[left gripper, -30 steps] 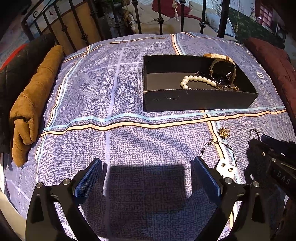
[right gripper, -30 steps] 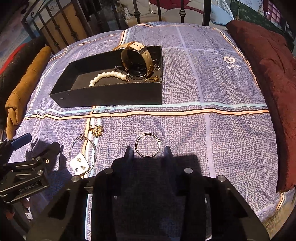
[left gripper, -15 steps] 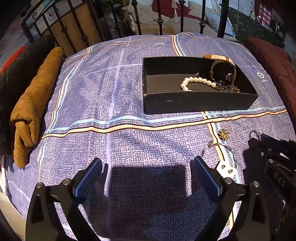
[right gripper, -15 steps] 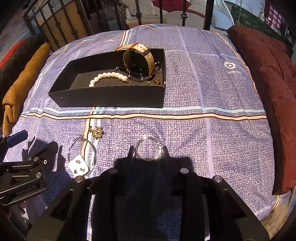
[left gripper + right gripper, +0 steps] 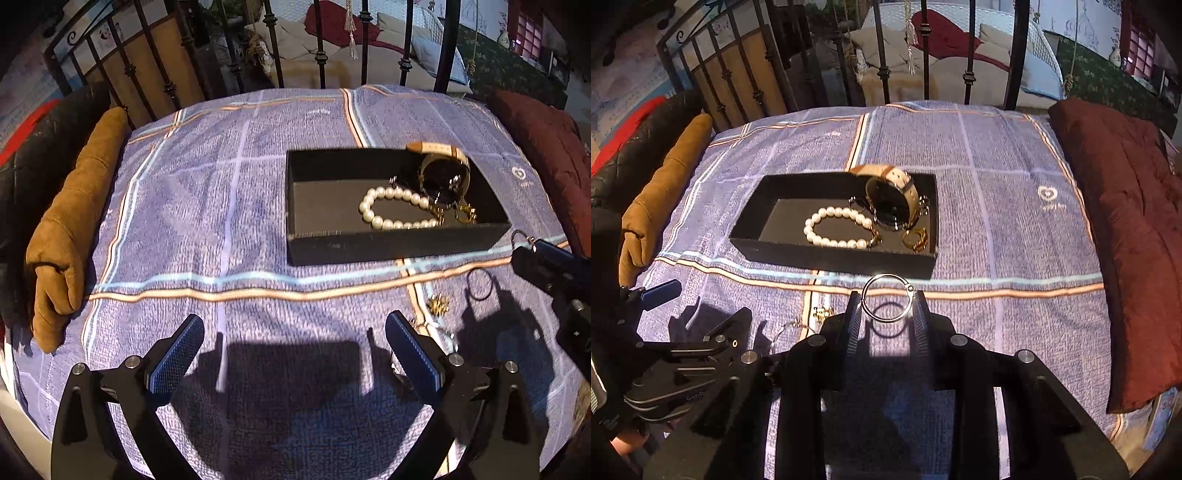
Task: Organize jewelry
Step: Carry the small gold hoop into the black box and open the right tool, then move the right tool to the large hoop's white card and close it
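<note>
Right gripper [image 5: 887, 308]: closed on the silver ring [image 5: 887, 298], its jaws having just drawn in on the ring's two sides; the ring stands upright between the pads, clear of the bedspread [image 5: 1015, 236], with its shadow on the cloth below.
Left gripper [image 5: 293, 349]: jaws wide apart, nothing between them, hovering over bare bedspread nearer the camera than the box.
Ring's place: in the air just short of the black box's [image 5: 827, 260] near wall, not yet over the box.
Already in the box: a pearl bracelet [image 5: 836, 229] lying flat, a watch with a pale strap [image 5: 892, 199] propped up in the far right corner, small gold pieces [image 5: 916, 238] near the right end, and some thin metal rings beside the watch, too small to tell apart.
Left outside the box: a small gold brooch-like piece [image 5: 437, 303] on the bedspread, and beside the left gripper's right finger a thin wire bangle with a pale tag [image 5: 441, 334], mostly hidden.
Step in hand: judged to be carrying the ring to the box.
Progress: well past halfway by my reading; several pieces stored, one in transit, two still on the bed.
Next needs: bring the ring over the box wall and release it in the empty left part.
Surroundings: a brown cushion [image 5: 70, 225] on the left edge of the bed, a dark red one [image 5: 1126, 236] on the right.
</note>
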